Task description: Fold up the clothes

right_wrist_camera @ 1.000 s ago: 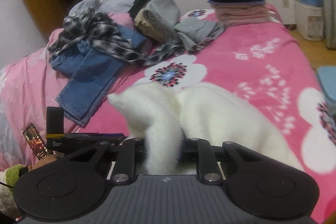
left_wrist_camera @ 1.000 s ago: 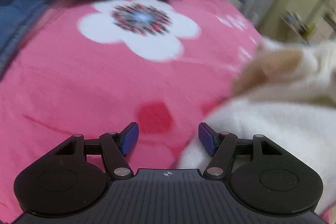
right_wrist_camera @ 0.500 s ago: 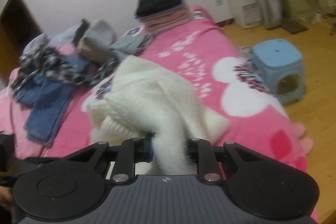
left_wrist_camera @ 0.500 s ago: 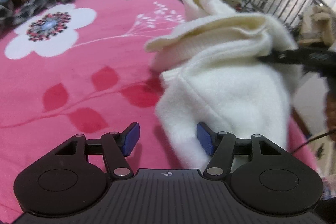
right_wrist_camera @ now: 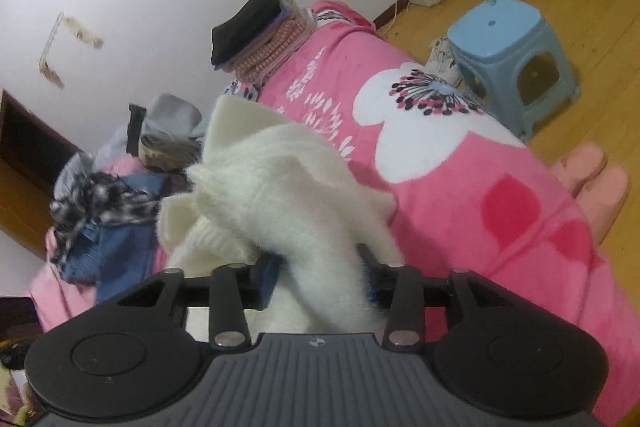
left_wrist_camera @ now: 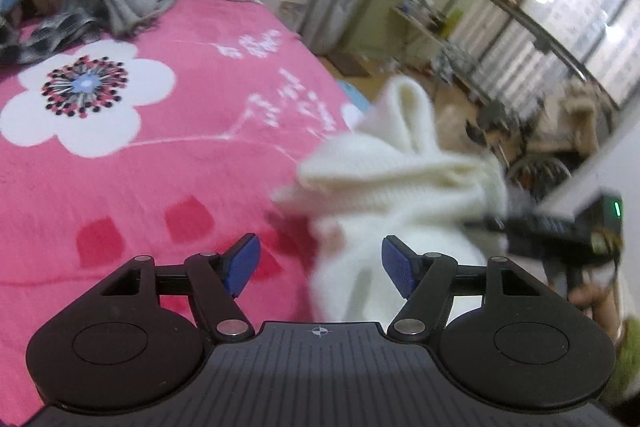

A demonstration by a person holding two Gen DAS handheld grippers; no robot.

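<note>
So the right gripper [right_wrist_camera: 320,273] has a strip of the fluffy white sweater [right_wrist_camera: 280,187] running between its fingers, but the jaws are opening now; a second ago they were clamped tight on it. The sweater hangs bunched up over the near right edge of the pink flowered bedspread [left_wrist_camera: 160,155], not laid flat like before. The left gripper [left_wrist_camera: 318,265] is spread, jaws opening wider, blue pads [left_wrist_camera: 244,265] touching nothing, the sweater just beyond its right pad. The folded stack [right_wrist_camera: 256,31] sits at the far end, same as earlier.
</note>
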